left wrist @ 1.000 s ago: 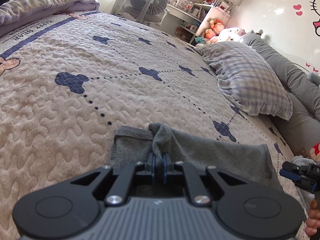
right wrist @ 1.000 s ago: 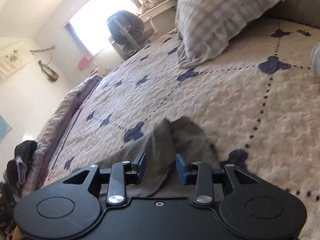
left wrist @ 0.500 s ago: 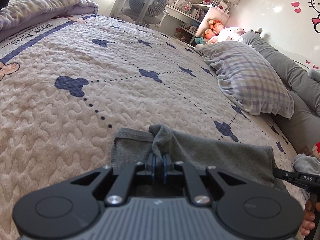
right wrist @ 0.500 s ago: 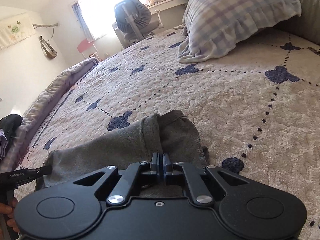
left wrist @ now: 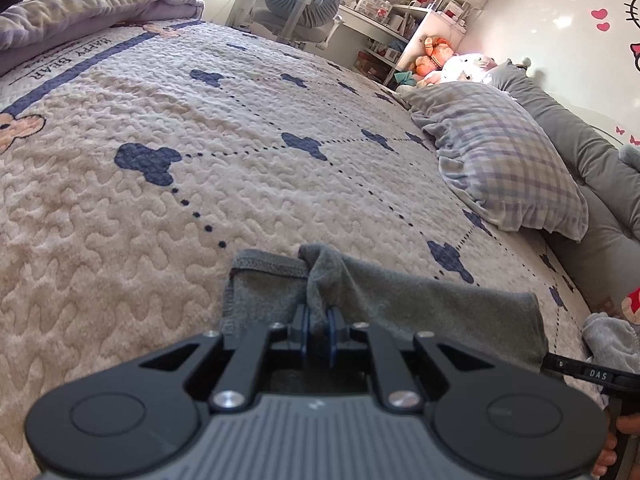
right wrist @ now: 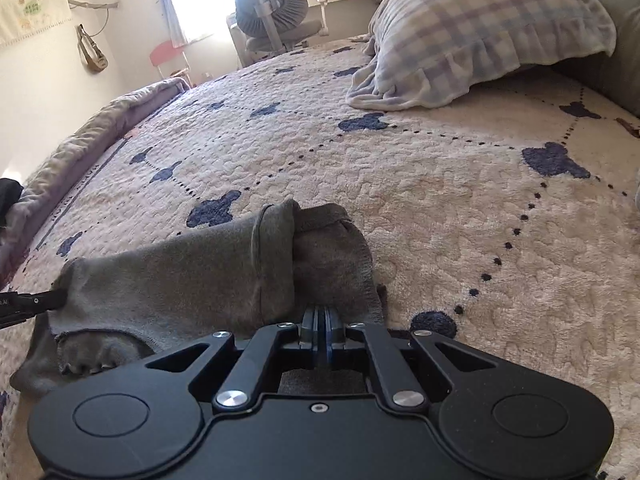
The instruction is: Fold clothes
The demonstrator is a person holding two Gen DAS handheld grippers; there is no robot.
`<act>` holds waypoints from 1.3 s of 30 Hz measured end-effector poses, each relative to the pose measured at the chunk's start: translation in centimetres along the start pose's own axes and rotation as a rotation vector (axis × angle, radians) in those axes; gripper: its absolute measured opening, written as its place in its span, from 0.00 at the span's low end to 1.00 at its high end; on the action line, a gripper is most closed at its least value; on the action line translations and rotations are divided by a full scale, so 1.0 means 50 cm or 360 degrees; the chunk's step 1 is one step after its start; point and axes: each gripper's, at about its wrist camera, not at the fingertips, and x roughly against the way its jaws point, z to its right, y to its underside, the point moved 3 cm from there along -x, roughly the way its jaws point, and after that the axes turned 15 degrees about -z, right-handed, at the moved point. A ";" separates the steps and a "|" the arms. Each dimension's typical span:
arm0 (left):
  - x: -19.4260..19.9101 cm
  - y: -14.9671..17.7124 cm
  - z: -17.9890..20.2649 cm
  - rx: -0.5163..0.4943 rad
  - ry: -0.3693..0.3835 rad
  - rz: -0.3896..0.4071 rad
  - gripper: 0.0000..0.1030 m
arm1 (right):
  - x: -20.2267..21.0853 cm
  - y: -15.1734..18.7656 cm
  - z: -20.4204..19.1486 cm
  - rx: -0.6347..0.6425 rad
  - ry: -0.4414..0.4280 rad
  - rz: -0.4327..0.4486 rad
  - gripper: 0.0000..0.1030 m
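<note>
R gripper, open w/ jaws astride the grey garment a sec ago, is now clamped on its near edge, rolled closer to level. L gripper jaws opening slightly, cloth fold between them.

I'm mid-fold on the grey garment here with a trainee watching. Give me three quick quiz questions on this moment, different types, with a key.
1. True or false: the right gripper is shut on the grey garment.
2. Multiple choice: what lies on the bedspread beyond the garment, toward the grey bolster? A) a plaid pillow B) a laundry basket C) a folded towel.
3. Fill in: the left gripper pinches a raised ___ of the garment's cloth.

Key: 1 true. 2 A, the plaid pillow. 3 fold; cloth stands bunched between the pads, though the jaws are just starting to open.
</note>
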 end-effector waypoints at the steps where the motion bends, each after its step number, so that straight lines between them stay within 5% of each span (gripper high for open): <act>1: 0.002 0.000 -0.001 0.0006 0.0012 -0.0016 0.14 | 0.003 -0.001 0.001 0.0005 -0.0006 0.0001 0.03; 4: 0.018 0.002 0.007 -0.0012 -0.0047 -0.0009 0.18 | 0.022 -0.005 -0.005 0.0028 0.0000 0.0057 0.11; 7: 0.045 0.005 0.031 -0.0115 -0.0189 0.0074 0.33 | 0.048 -0.025 -0.033 0.0080 -0.0045 0.0144 0.15; 10: 0.067 0.009 0.060 -0.0235 -0.0307 0.0166 0.35 | 0.048 -0.050 -0.084 0.0194 -0.0076 0.0166 0.21; 14: 0.062 0.013 0.090 -0.0382 -0.0177 0.0248 0.39 | -0.007 -0.065 -0.164 0.0437 -0.0042 0.0103 0.25; 17: 0.016 0.022 0.113 -0.0459 -0.0103 0.0192 0.40 | -0.061 -0.060 -0.147 0.0339 -0.0013 -0.0014 0.25; 21: -0.041 0.037 0.087 -0.0267 -0.0037 0.0020 0.39 | -0.061 -0.033 -0.128 0.0409 -0.0057 -0.0018 0.25; 27: -0.029 0.054 0.093 -0.0270 -0.0081 -0.0038 0.39 | -0.042 -0.034 -0.109 0.0407 -0.0051 -0.0064 0.23; 32: -0.028 0.057 0.090 -0.0232 -0.0058 -0.0089 0.39 | -0.021 -0.051 -0.149 0.0372 -0.0100 0.0065 0.36; 39: -0.030 0.061 0.096 -0.0283 -0.0093 -0.0080 0.39 | -0.095 -0.051 -0.254 0.0646 0.0008 0.0001 0.39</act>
